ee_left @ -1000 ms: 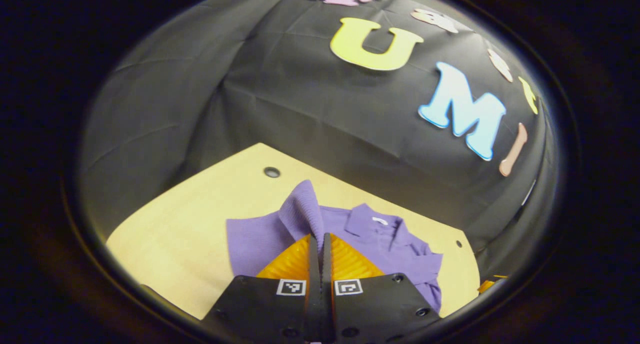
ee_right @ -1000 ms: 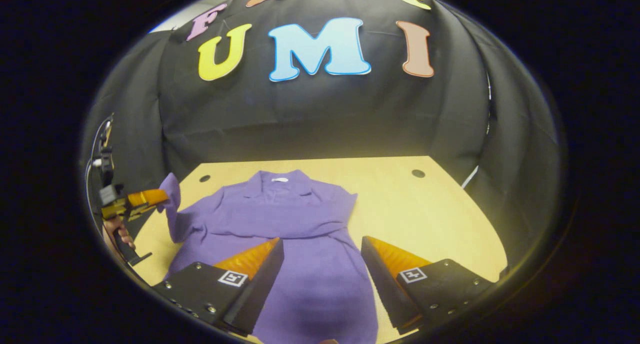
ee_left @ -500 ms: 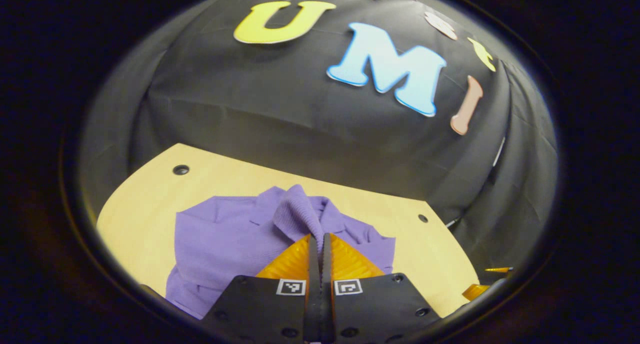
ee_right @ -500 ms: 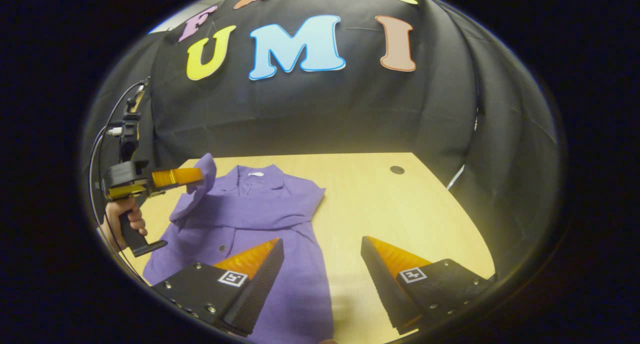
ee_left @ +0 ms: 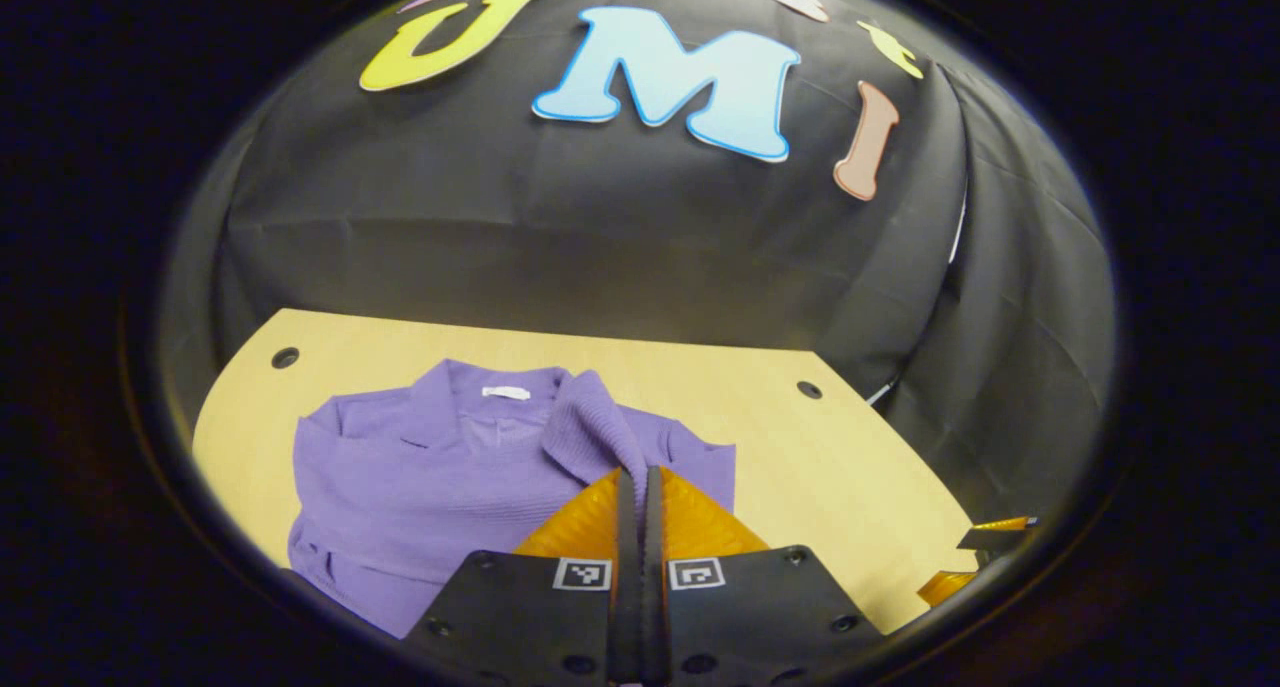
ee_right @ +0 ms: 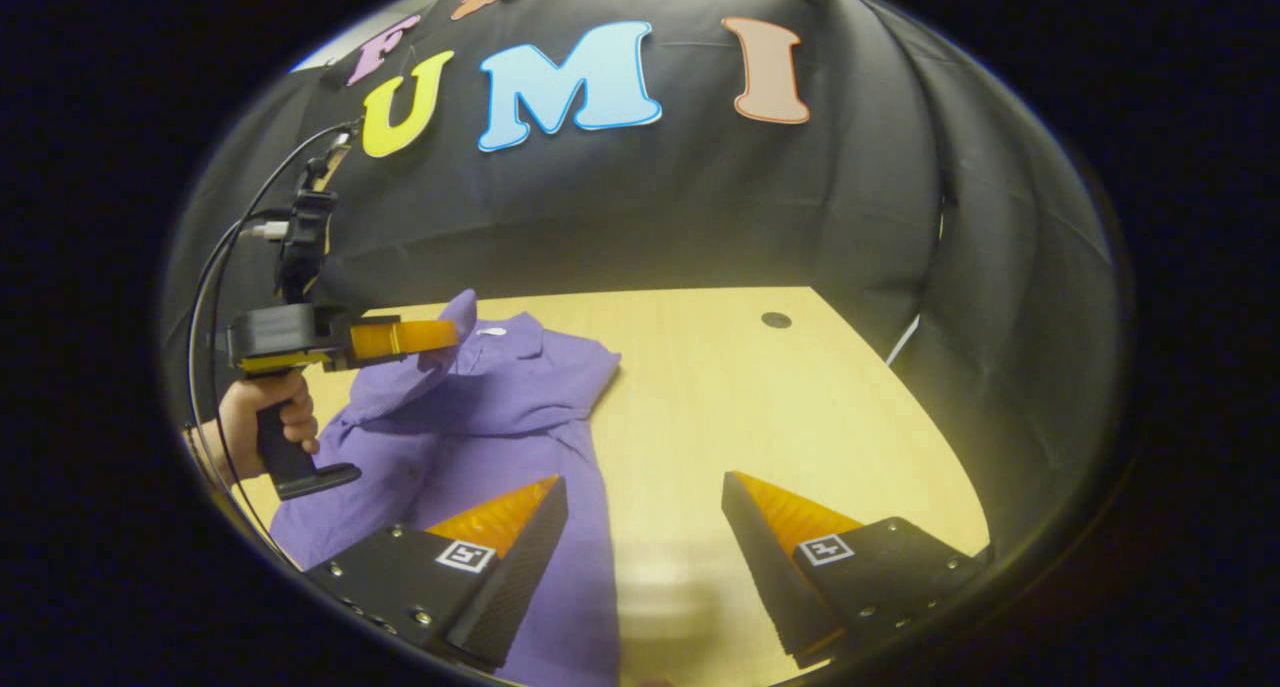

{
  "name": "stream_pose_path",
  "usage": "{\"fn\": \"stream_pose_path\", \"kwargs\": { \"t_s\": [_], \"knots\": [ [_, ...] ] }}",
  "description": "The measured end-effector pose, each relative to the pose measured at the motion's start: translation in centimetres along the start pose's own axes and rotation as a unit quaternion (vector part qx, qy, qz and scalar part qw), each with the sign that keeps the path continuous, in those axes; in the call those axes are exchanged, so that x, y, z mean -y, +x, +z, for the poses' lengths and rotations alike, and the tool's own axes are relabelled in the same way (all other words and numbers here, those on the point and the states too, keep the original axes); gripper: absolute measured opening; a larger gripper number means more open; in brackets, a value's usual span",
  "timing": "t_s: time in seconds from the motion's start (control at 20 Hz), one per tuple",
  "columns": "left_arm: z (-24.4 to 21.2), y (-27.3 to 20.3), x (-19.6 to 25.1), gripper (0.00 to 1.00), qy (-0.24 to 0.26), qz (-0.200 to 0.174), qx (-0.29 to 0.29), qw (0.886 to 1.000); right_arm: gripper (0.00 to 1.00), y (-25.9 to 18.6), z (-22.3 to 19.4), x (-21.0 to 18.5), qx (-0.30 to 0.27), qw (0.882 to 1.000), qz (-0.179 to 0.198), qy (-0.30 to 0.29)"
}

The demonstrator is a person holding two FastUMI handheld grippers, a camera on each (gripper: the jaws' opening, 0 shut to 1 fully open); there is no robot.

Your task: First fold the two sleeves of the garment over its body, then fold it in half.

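A purple collared garment (ee_left: pixel 420 477) lies on the light wooden table (ee_left: pixel 800 467), its collar toward the booth wall. My left gripper (ee_left: pixel 640 475) is shut on the ribbed end of a sleeve (ee_left: pixel 590 432), which it holds up over the garment's body. From the right gripper view, that left gripper (ee_right: pixel 452 335) hangs above the garment (ee_right: pixel 480 417) with the sleeve (ee_right: pixel 400 387) draped from its orange fingers (ee_right: pixel 400 339), and a hand (ee_right: pixel 262 417) grips its handle. My right gripper (ee_right: pixel 645 492) stands open above the table beside the garment's right edge, nothing between its fingers.
The table has small round holes near its far corners (ee_right: pixel 775 320) (ee_left: pixel 284 357). Black cloth walls close in behind and to the right. Bare tabletop (ee_right: pixel 760 407) lies to the right of the garment. A cable (ee_right: pixel 215 267) loops from the left gripper's top.
My left gripper has carried the sleeve rightward and across the garment's body. The right gripper has shifted right, off the garment and over bare table, still open.
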State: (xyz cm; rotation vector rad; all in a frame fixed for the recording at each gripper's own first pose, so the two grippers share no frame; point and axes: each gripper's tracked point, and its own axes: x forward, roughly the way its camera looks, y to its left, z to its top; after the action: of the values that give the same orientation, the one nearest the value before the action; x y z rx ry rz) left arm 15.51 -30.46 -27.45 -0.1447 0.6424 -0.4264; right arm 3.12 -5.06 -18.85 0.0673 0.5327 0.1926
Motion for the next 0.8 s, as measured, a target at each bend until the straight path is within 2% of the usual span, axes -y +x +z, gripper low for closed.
{"fn": "stream_pose_path", "kwargs": {
  "t_s": [0.2,0.4,0.45,0.55,0.65,0.75,0.8],
  "knots": [
    [-1.2,1.5,1.1,0.06,0.001,-0.016,-0.012,1.000,0.94,-0.8,-0.1,1.1,0.000,1.000,-0.013,-0.002],
    [-2.4,2.4,0.7,0.07,0.019,-0.010,-0.023,1.000,0.94,-0.9,-0.8,0.9,-0.004,1.000,-0.027,0.001],
    [-2.7,2.5,0.9,0.10,0.022,-0.013,-0.026,0.999,0.94,-0.9,-1.1,0.7,-0.007,1.000,-0.029,0.003],
    [-3.1,2.2,1.3,0.09,0.025,-0.025,-0.031,0.999,0.94,-1.0,-1.7,0.2,-0.013,1.000,-0.027,0.005],
    [-3.1,1.6,1.9,0.40,0.023,-0.037,-0.026,0.999,0.94,-1.2,-2.0,-0.2,-0.013,1.000,-0.029,0.000],
    [-3.1,0.6,2.0,0.52,0.027,-0.040,-0.021,0.999,0.94,-1.4,-2.2,-0.5,-0.010,0.999,-0.030,-0.006],
    [-3.1,-0.1,1.6,0.64,0.027,-0.037,-0.019,0.999,0.94,-1.6,-2.3,-0.9,-0.008,1.000,-0.029,-0.006]
  ]
}}
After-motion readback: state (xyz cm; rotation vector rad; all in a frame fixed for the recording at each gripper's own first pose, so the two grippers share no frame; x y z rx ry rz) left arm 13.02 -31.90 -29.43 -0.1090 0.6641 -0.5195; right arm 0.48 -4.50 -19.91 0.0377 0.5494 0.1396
